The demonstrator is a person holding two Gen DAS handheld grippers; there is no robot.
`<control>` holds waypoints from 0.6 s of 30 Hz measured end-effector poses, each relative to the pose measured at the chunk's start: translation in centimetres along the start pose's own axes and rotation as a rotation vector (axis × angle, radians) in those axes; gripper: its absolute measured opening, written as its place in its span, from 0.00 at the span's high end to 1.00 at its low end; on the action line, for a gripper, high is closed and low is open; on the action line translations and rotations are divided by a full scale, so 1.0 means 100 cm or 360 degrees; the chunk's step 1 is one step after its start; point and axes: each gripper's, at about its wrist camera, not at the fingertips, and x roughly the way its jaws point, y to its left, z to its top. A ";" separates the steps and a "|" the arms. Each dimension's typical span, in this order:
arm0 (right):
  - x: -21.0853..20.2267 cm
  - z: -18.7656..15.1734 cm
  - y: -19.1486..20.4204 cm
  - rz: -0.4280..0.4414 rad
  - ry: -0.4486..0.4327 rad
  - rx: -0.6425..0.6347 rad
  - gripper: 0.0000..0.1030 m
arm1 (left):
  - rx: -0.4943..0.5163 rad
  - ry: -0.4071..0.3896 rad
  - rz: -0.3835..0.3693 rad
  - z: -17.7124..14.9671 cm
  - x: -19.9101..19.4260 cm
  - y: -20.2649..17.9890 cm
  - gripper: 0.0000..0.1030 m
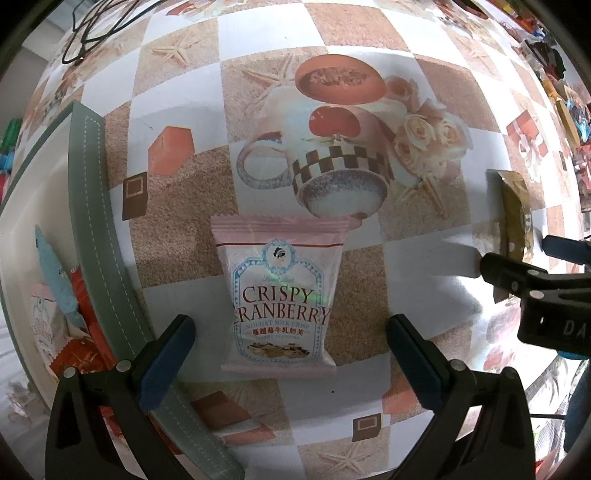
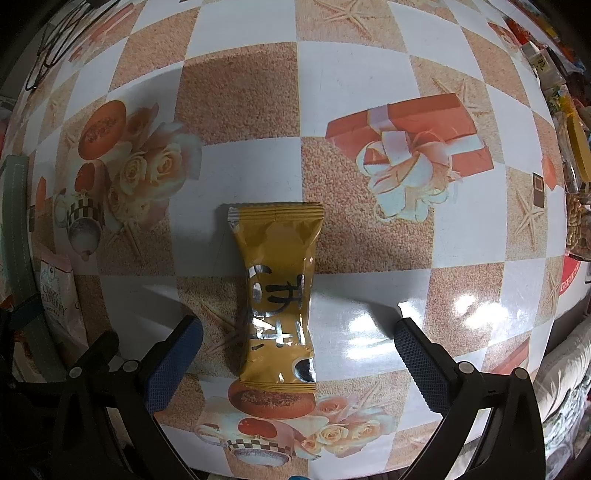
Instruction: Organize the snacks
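Note:
A pink "Crispy Cranberry" packet (image 1: 282, 295) lies flat on the patterned tablecloth, just ahead of my left gripper (image 1: 291, 332), which is open with its fingers on either side of the packet's near end. A gold foil snack packet (image 2: 279, 295) lies lengthwise between the fingers of my open right gripper (image 2: 299, 338). In the left wrist view the gold packet (image 1: 515, 218) shows at the right with the right gripper (image 1: 524, 251) around it. The pink packet (image 2: 59, 295) appears at the left edge of the right wrist view.
A green-rimmed tray (image 1: 92, 206) at the left holds several snack packets (image 1: 62, 291). Black cables (image 1: 96, 26) lie at the far left of the table. More packaged goods (image 2: 576, 155) crowd the far right. The table edge (image 2: 517, 369) runs close at the right.

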 end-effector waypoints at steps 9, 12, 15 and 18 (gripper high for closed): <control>-0.003 0.008 -0.005 0.0001 0.0027 0.0015 0.01 | -0.0004 0.0068 0.0005 0.011 -0.001 -0.003 0.01; -0.009 0.008 -0.005 -0.0003 -0.0005 0.0006 0.12 | 0.0009 0.0060 0.0003 0.011 -0.004 -0.009 0.07; -0.017 0.005 -0.007 -0.0007 -0.0033 0.0006 0.27 | 0.0041 0.0047 0.0001 0.010 -0.012 -0.020 0.21; -0.024 0.006 -0.006 -0.0008 -0.0054 0.0011 0.54 | 0.0062 0.0020 -0.0013 0.013 -0.020 -0.028 0.42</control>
